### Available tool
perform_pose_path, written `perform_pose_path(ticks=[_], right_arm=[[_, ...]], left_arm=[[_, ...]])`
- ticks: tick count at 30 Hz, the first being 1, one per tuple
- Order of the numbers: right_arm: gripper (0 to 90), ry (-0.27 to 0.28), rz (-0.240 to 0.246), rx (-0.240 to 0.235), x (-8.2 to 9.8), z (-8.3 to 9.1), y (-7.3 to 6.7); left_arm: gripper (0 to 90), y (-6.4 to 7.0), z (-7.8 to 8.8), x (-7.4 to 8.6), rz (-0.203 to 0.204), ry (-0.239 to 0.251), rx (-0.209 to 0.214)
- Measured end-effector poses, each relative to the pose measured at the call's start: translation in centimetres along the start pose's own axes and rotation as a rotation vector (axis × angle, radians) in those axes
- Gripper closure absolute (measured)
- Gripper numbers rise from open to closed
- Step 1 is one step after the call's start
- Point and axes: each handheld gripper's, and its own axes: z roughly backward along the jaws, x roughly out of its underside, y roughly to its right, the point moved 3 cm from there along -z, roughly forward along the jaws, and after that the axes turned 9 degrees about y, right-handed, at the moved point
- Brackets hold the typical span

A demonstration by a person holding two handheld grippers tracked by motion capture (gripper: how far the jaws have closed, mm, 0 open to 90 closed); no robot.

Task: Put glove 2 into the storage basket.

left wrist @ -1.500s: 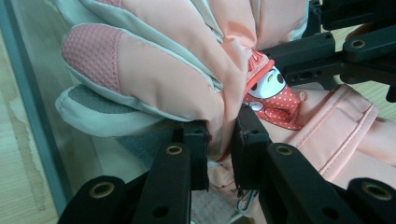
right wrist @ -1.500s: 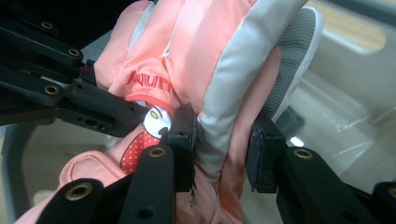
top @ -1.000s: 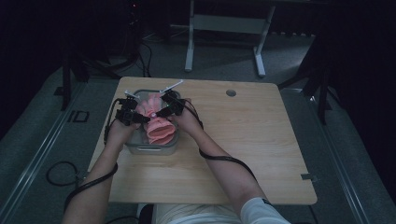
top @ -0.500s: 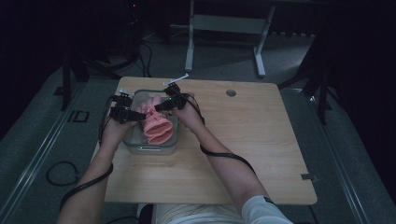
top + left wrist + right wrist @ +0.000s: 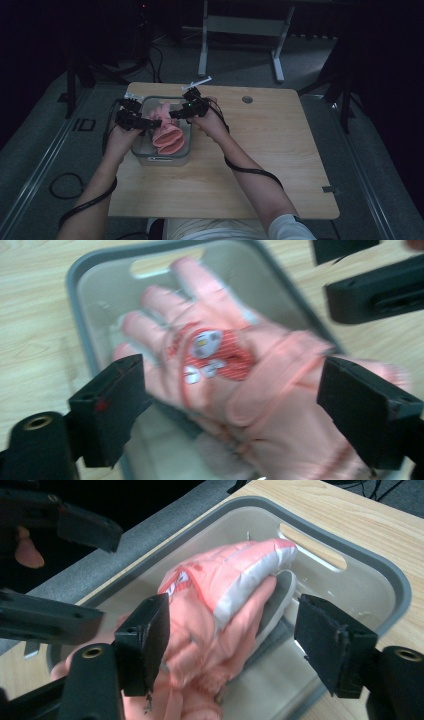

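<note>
Pink padded gloves [image 5: 167,135] lie inside grey plastic bin [image 5: 161,160] at tabletop [image 5: 280,165] 10 o'clock | left gripper [image 5: 144,121], right gripper [image 5: 173,114] fingers just spreading, gripping nothing | step: release finished | next: withdraw clear

Hardly any legible writing anywhere. On the floor mat left of the surface [image 5: 280,150], seen from the high view, a pale mark [image 5: 84,124] reading roughly "ID", too dim to confirm. On the back of the pink glove [image 5: 235,370], in the left gripper view, a red striped patch with small white badges [image 5: 206,342], lettering blurred beyond reading. On the grey bin [image 5: 161,159], a small pale label [image 5: 159,159] on the near wall, too small to read.
</note>
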Motion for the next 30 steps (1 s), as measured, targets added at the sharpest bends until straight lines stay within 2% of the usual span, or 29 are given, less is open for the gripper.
perform_pose_path(ticks=[5,6,7,9,12,13,15,22,24,25,27,30], right_arm=[[22.3,0.007,-0.002,-0.016,0.7,1.1,0.5],[22.3,0.007,-0.002,-0.016,0.7,1.1,0.5],[21.4,0.006,-0.003,-0.016,0.9,1.3,0.7],[19.6,0.010,-0.005,-0.014,1.5,1.9,1.3],[19.5,0.021,-0.003,-0.006,1.8,2.3,1.6],[18.9,0.026,-0.001,-0.010,2.0,2.5,1.8],[17.5,0.028,-0.001,0.001,2.5,3.3,2.4],[17.4,0.043,0.001,0.031,3.5,5.3,3.7],[17.4,0.046,0.006,0.031,3.7,5.6,3.8],[17.4,0.052,0.016,0.028,3.9,5.8,3.9],[16.9,0.062,0.035,0.022,4.4,6.4,4.2],[16.6,0.063,0.048,0.021,5.2,7.0,4.5]], left_arm=[[2.5,1.3,0.4,-0.6,-0.014,0.042,0.029],[1.9,1.3,0.4,-0.6,-0.014,0.042,0.029],[1.9,1.9,0.4,-0.7,-0.025,0.063,0.035],[1.4,2.4,0.3,-0.8,-0.032,0.069,0.057],[1.4,3.1,0.1,-0.7,-0.045,0.073,0.067],[1.4,3.9,-0.1,-0.7,-0.068,0.073,0.081],[1.4,4.7,-0.3,-0.7,-0.090,0.075,0.095],[1.4,7.6,-0.7,-0.6,-0.144,0.101,0.145],[1.4,8.0,-0.8,-0.6,-0.152,0.103,0.151],[1.4,8.6,-0.8,-0.6,-0.152,0.118,0.170],[1.5,9.1,-0.8,-0.6,-0.162,0.124,0.183],[1.4,10.3,-1.0,-0.2,-0.193,0.112,0.199]])
